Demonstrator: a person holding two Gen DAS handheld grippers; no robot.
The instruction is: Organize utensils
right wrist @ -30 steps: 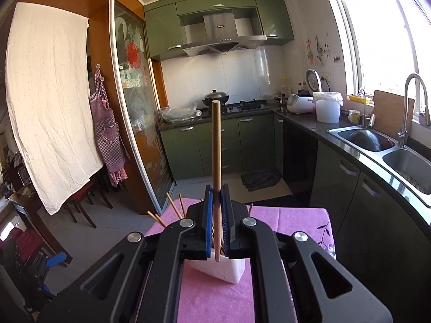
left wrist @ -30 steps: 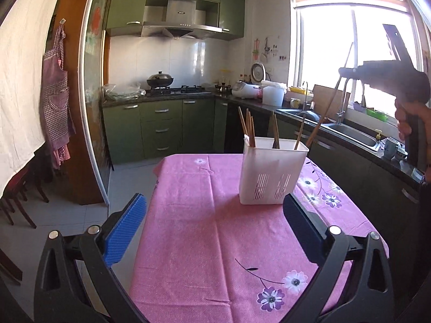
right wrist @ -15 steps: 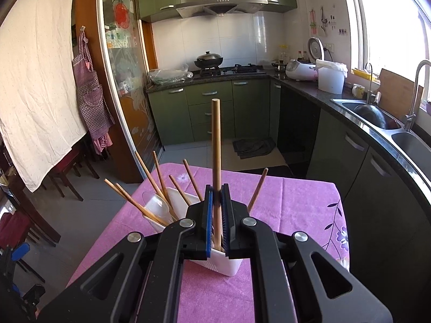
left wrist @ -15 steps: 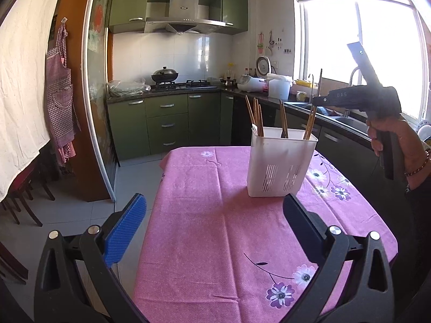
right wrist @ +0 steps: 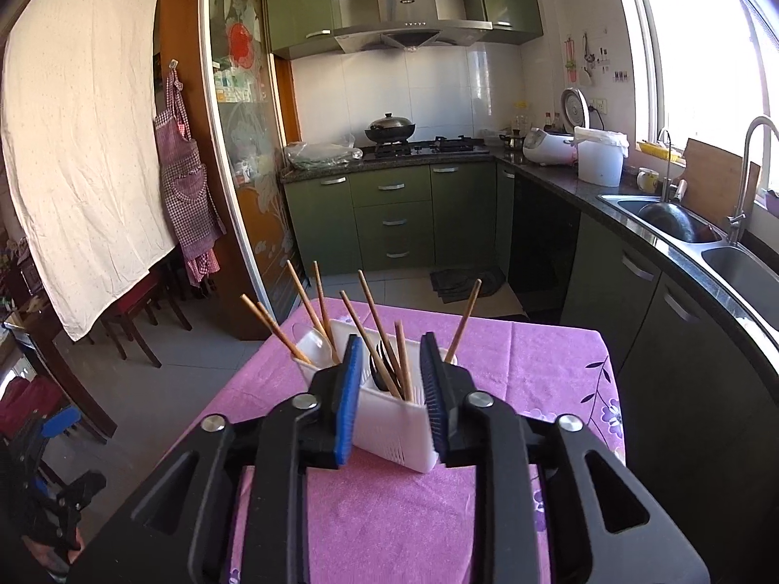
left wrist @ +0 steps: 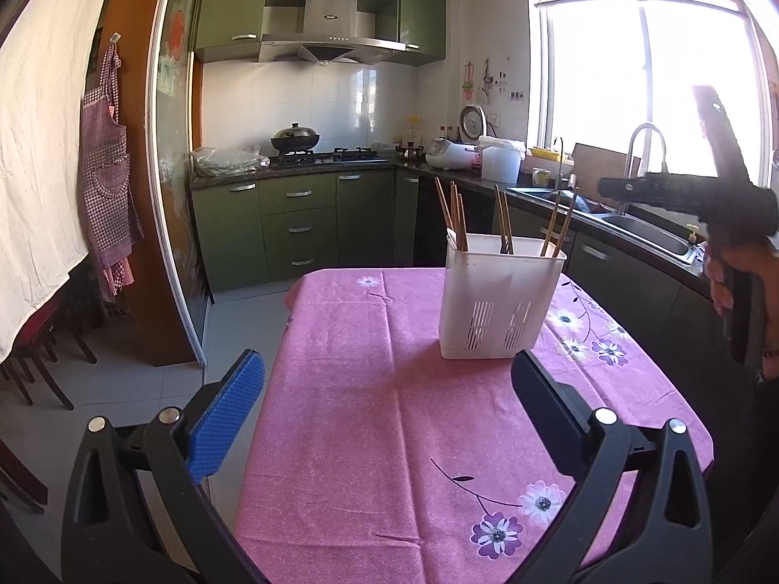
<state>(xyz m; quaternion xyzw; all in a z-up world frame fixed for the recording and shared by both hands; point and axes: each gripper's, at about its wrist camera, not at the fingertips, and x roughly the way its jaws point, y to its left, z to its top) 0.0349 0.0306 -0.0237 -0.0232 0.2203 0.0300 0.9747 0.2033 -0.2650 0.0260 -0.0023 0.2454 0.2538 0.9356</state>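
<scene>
This is a kitchen with green cupboards (right wrist: 389, 214) under a dark stone counter (right wrist: 550, 173). A shiny silver cooker hood (left wrist: 321, 44) hangs over the stove, where a black lidded pan (right wrist: 389, 126) sits. The wall behind is white tile (left wrist: 311, 102). Bright sun pours through the big window (left wrist: 647, 92) above the steel sink (right wrist: 720, 253), so what is outside cannot be made out. A pink checked apron (left wrist: 104, 185) hangs by a tall glass sliding door (right wrist: 243, 155). A white sheet (right wrist: 83, 146) hangs on the left. The floor is grey tile (left wrist: 131, 384). The table wears a pink flowered cloth (left wrist: 389, 413).
</scene>
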